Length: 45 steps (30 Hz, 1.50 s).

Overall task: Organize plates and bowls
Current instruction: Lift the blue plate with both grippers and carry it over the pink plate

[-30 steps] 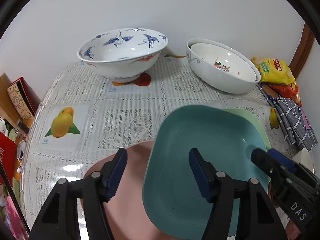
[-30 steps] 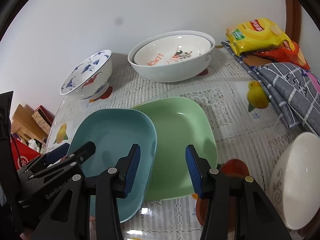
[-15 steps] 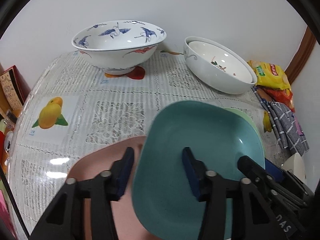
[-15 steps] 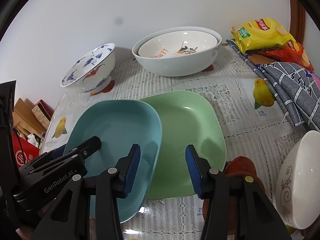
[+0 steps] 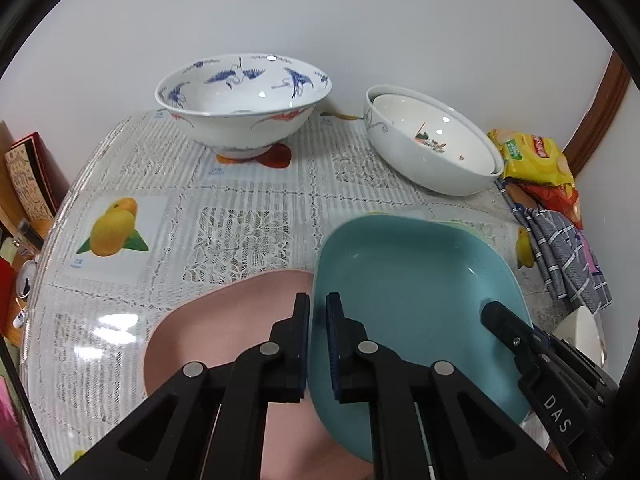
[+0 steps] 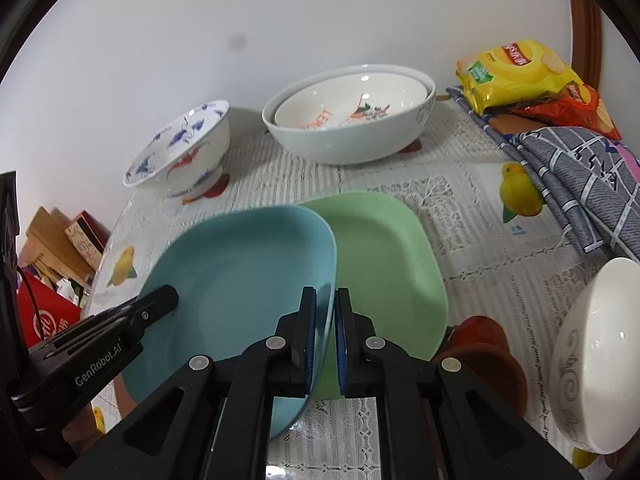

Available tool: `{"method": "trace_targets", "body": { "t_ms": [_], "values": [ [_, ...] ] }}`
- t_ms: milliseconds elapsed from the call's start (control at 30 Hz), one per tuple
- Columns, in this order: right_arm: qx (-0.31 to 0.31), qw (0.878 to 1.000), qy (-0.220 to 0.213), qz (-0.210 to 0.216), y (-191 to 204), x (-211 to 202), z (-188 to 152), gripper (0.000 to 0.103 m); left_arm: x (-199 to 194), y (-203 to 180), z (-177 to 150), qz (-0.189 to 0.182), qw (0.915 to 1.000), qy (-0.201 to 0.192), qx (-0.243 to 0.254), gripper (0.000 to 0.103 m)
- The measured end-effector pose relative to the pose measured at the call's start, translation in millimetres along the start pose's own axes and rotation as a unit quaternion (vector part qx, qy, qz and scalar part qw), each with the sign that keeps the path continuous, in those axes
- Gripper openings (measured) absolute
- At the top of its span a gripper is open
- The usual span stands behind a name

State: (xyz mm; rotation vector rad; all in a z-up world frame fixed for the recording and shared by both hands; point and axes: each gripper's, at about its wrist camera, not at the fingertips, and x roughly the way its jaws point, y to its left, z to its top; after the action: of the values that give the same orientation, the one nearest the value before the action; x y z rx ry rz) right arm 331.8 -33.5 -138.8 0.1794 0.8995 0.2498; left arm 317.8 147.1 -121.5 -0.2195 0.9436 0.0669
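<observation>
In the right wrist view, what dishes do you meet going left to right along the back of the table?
Blue-patterned bowl → nested white bowls → yellow snack bag.

Room in the middle, things all around the edge.

I see bare tablecloth [image 5: 224, 216] between my plates and the far bowls, so a gripper can pass there. At the back, the crane bowl [image 5: 243, 104] and the stacked white bowls [image 5: 434, 152] block the wall. On my right sit the snack bags [image 6: 520, 76], a gray cloth [image 6: 576, 176] and a white bowl [image 6: 596, 356]. The pink plate [image 5: 224, 344] and green plate [image 6: 388, 264] fill the near side.
</observation>
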Motion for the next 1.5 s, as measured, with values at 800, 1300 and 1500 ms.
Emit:
{"method": "trace_targets", "body": {
  "t_ms": [800, 1300, 1500],
  "values": [
    [0.018, 0.998, -0.062, 0.023, 1, -134, -33, 0.007, -130, -28, -46, -0.006, 0.9984, -0.055, 0.015, 0.008],
    [0.014, 0.996, -0.085, 0.029, 9, -187, -51, 0.007, -181, -34, -64, -0.007, 0.9968, -0.078, 0.012, 0.009],
    [0.015, 0.995, -0.089, 0.032, 11, -195, -49, 0.007, -188, -36, -62, -0.002, 0.9966, -0.081, 0.013, 0.009]
  ]
}}
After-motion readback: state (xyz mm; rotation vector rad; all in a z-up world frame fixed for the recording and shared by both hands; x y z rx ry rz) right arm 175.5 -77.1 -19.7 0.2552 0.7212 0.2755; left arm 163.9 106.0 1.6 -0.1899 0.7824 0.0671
